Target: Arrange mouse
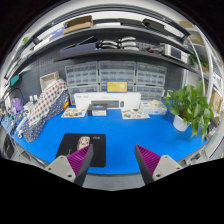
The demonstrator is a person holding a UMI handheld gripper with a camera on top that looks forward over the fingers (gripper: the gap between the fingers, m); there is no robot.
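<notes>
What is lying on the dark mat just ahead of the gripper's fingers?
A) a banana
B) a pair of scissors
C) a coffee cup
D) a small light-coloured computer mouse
D: a small pale mouse rests on the black mat on the blue table, just beyond the open gripper, whose fingers hold nothing.

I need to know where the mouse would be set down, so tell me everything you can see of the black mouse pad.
The black mouse pad is a thin, flat, dark rectangle that looks soft and matte, lying on the blue table. A small pale object, too small to identify, rests on it. The pad sits just ahead of the left finger; the gripper is open and touches nothing.
</notes>
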